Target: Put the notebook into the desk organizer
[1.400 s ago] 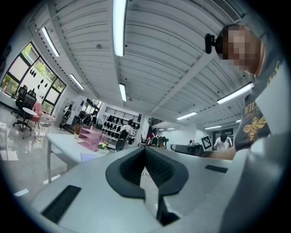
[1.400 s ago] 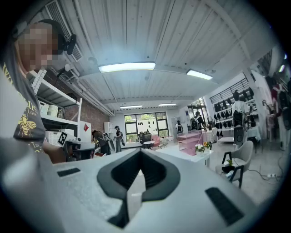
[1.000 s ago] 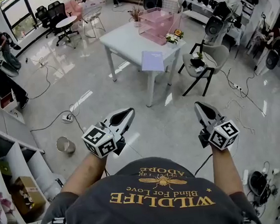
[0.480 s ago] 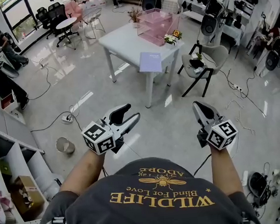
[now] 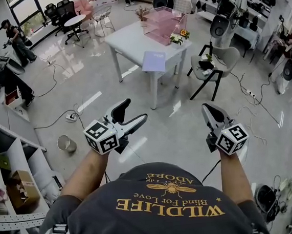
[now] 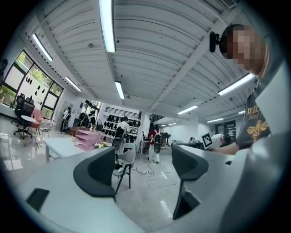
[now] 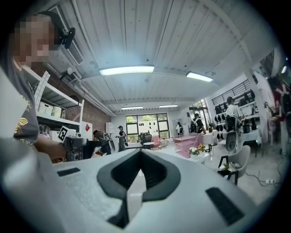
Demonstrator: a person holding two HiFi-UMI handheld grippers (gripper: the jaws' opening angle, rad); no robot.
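White left hand-held gripper (image 5: 135, 111) opening, empty, held forward; right hand-held gripper (image 5: 207, 108) closed, empty.

Ahead of you a white table (image 5: 127, 42) carries a small flower bunch (image 5: 181, 35); a grey chair (image 5: 223, 57) stands just beside it, a bin (image 5: 65, 143) on your left.

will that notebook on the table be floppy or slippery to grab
The notebook looks thin and flat, so probably light and apt to bend when lifted by one edge. It lies flush on the smooth white table, so a push would likely slide it.
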